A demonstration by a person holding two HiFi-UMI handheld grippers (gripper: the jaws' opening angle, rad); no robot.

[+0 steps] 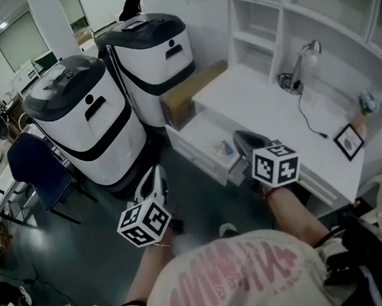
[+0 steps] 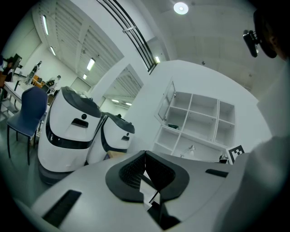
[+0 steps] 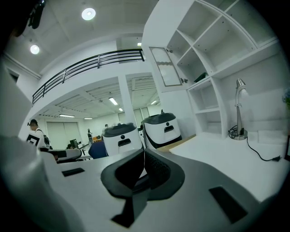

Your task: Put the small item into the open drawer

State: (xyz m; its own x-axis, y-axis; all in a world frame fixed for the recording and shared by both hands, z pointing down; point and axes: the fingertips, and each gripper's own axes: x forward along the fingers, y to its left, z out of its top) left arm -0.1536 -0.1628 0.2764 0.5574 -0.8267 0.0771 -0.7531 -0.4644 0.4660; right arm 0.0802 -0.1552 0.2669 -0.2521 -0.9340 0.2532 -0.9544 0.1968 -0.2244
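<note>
Here, seen from above, the right gripper [image 1: 243, 138] has its fingers pressed together on nothing. The open drawer [image 1: 199, 135] is just beside it at its ten o'clock, and a small bluish item [image 1: 225, 149] lies inside. The left gripper [image 1: 156, 175], fingers also together and empty, hangs at the drawer's seven o'clock.
</note>
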